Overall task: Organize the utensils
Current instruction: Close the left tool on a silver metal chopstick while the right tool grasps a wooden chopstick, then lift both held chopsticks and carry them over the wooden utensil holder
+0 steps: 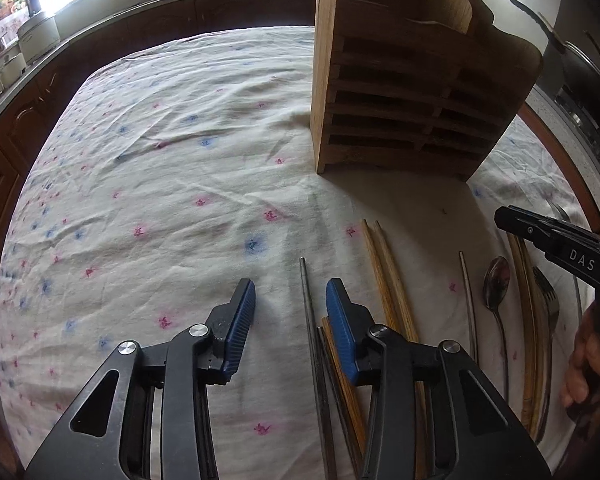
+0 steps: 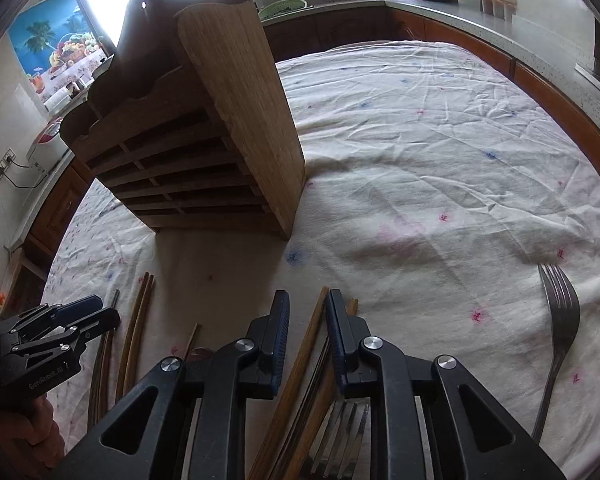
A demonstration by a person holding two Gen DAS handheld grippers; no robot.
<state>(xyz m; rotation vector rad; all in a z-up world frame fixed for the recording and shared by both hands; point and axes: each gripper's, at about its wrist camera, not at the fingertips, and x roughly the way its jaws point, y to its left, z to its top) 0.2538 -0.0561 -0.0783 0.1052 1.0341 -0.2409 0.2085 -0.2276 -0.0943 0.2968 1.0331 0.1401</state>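
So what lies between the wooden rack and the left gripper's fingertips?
Only bare floral cloth between the wooden rack and the left gripper, seen in the left wrist view.

- The left gripper has a black frame with triangular cut-outs, round silver screws at its joints and blue ribbed pads on its fingers.
- The right gripper is built alike: black linkage arms, silver screws, dark blue ribbed pads.
- Beside the wooden rack, its black body bears white letters "DAS".
- The left body carries small white lettering.
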